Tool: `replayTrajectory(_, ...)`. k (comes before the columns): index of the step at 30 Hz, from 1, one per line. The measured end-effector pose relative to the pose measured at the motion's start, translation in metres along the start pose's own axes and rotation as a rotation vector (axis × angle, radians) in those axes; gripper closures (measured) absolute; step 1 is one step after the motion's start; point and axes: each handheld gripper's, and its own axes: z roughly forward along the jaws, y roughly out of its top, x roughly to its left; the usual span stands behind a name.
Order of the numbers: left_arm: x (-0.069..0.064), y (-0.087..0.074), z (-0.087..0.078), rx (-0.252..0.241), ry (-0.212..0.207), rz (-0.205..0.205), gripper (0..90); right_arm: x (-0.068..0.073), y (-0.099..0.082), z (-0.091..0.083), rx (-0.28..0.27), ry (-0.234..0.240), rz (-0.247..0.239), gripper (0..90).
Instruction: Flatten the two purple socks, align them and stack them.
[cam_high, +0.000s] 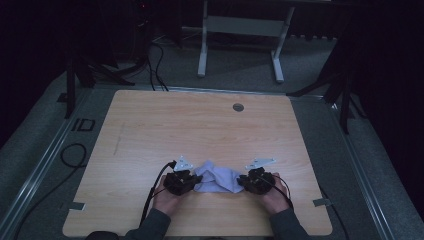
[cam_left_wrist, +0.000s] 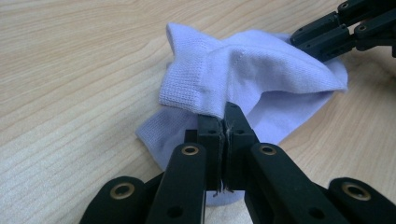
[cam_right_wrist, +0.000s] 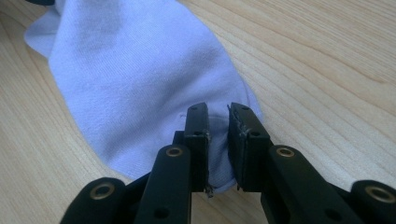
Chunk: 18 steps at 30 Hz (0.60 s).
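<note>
Pale lilac sock, lying crumpled near the front edge of the wooden surface, between my two grippers. My left gripper has its jaws closed, pinching the ribbed cuff. My right gripper straddles the toe end with a gap, not yet pressing. Light, limp knit: it should drape and stretch, so hems give the surest hold.

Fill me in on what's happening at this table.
A person is working a pale lilac sock on the wooden table with two handheld grippers. The left gripper is clamped on fabric near the ribbed cuff. The right gripper straddles the sock's other end, a gap showing between its jaws.
</note>
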Motion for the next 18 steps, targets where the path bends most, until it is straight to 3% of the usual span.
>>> replayTrajectory(7, 0.011, -0.002, -0.009, 0.031, -0.080, -0.063, 87.6, -0.002, -0.003, 0.000, -0.023, 0.012, 0.034, 77.6)
replayTrajectory(17, 0.017, -0.004, -0.015, 0.066, -0.086, -0.068, 87.5, -0.002, -0.006, 0.000, -0.041, 0.020, 0.051, 77.7)
replayTrajectory(18, 0.019, -0.005, -0.015, 0.099, -0.081, -0.071, 87.5, -0.002, -0.006, 0.000, -0.041, 0.020, 0.051, 77.6)
